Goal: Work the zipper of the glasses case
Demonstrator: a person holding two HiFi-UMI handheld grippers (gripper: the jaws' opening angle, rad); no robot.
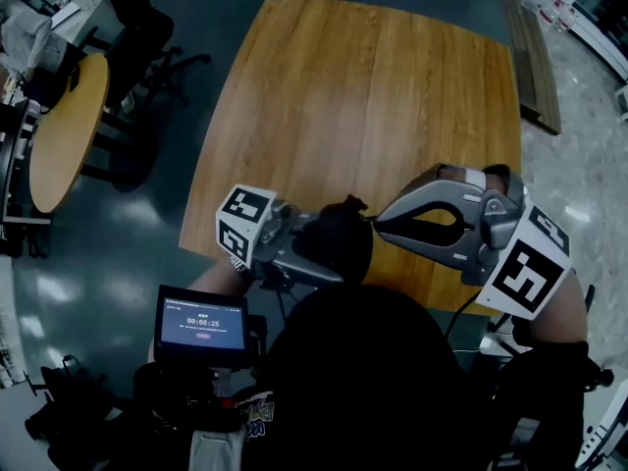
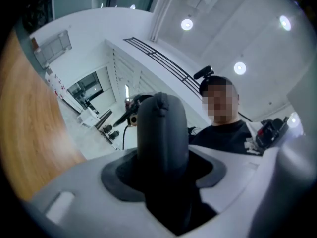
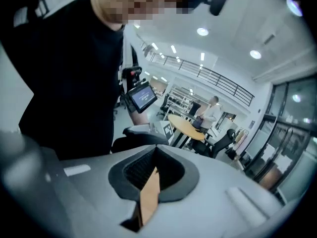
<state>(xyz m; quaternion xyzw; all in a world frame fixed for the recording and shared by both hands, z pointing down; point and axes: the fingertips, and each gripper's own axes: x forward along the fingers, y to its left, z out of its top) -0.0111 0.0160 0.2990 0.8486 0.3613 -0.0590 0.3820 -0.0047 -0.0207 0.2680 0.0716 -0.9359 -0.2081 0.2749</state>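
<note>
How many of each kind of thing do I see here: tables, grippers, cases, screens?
Tables: 2, the square table and the round table
Grippers: 2, left gripper and right gripper
Cases: 1, the glasses case
Screens: 1, the small screen
Total: 6

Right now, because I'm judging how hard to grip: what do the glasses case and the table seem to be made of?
The glasses case looks dark and matte with a smooth rounded shell and no gloss, perhaps moulded fabric or faux leather. The table looks like wood or wood veneer with a satin finish, showing plank-like grain lines and a soft sheen.
</note>
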